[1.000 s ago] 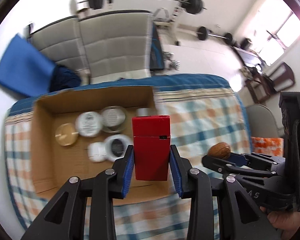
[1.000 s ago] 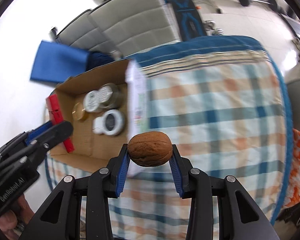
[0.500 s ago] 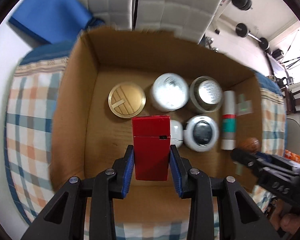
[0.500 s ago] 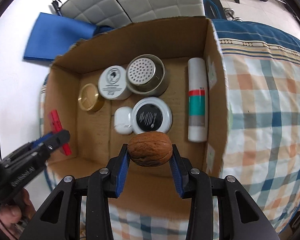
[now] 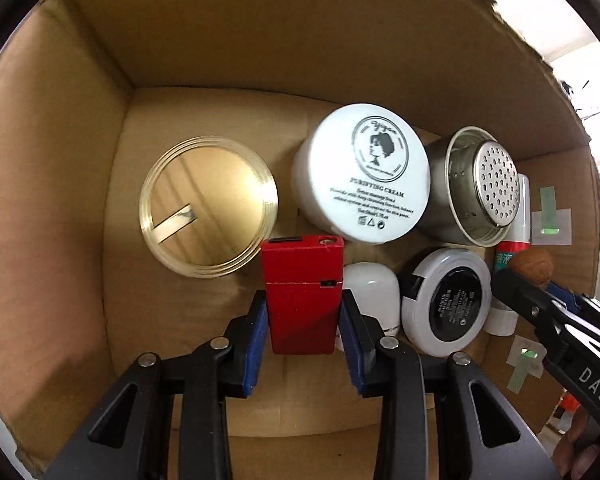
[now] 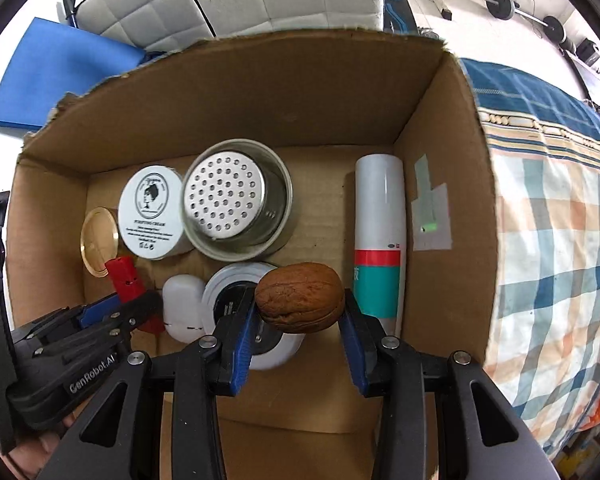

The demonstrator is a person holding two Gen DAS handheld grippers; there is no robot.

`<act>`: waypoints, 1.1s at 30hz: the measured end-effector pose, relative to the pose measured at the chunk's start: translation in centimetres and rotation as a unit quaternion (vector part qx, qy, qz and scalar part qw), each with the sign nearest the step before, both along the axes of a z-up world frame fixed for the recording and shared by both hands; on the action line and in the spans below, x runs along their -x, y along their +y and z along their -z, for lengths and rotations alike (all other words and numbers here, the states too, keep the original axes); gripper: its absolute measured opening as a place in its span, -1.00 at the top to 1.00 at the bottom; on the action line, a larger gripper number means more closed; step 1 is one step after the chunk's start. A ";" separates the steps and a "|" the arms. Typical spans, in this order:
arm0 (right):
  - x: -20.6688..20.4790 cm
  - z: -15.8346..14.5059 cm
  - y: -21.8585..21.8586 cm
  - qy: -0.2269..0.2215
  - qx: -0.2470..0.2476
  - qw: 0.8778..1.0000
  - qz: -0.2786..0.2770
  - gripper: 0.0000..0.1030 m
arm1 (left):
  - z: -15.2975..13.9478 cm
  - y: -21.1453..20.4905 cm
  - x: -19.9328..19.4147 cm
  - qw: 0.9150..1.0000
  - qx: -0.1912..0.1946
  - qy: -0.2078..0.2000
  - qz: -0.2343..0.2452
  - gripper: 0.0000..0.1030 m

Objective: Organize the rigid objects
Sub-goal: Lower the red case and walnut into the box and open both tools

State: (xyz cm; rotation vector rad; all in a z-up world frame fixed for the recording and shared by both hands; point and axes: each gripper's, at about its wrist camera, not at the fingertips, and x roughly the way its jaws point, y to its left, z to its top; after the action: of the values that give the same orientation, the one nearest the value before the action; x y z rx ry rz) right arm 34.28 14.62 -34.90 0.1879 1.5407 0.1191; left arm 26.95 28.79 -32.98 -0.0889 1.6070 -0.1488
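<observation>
- Left wrist view: the left gripper (image 5: 302, 320) is clamped on a red rectangular case (image 5: 302, 292), its blue pads pressing the case's two long sides, and it points down into the cardboard box (image 5: 220, 52).
- The red rectangular case hangs upright inside the box, above its floor; whether its lower end touches the floor cannot be told.
- Just left of and beyond the case lies a gold round lid (image 5: 208, 206), flat on the box floor.
- Just right of and beyond the case stands a white cream jar (image 5: 362, 172), with a perforated metal cup (image 5: 476, 186) touching the jar's far side.
- Right beside the case sits a small white capsule-shaped case (image 5: 374, 292); beyond that, still to the case's right, a round white compact with a black centre (image 5: 446, 300).
- Right wrist view: the right gripper (image 6: 300, 316) is closed narrowly on a walnut (image 6: 300, 298), the pads gripping its two ends.
- The walnut is held inside the box, above the round compact and well right of the red case.
- Right of the walnut, and so farthest from the red case, a white tube with red and teal bands (image 6: 380, 240) lies along the box's right wall.
- Outside the box, on the side away from the red case, a checked cloth (image 6: 552, 260) covers the surface.
- A hand (image 6: 32, 456) shows at the bottom left, under the left gripper.
</observation>
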 end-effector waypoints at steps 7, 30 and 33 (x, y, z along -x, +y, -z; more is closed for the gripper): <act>-1.1 1.7 0.1 0.012 -0.001 1.000 0.001 0.18 | 0.5 -0.7 -0.7 1.000 -0.002 0.002 0.008 0.38; 1.7 -2.0 0.5 -0.004 0.029 0.999 -0.016 -0.33 | -6.9 1.4 0.6 0.997 -0.050 -0.057 -0.006 -0.64; 2.7 -3.1 0.5 -0.015 0.041 0.999 -0.020 -0.37 | -7.6 1.8 1.1 0.996 -0.060 -0.069 -0.001 -0.96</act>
State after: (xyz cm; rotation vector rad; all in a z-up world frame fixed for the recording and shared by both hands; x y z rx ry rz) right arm 31.54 15.09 -31.81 0.0910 1.5164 0.0898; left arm 25.84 30.59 -25.33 0.0134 1.4739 -0.0550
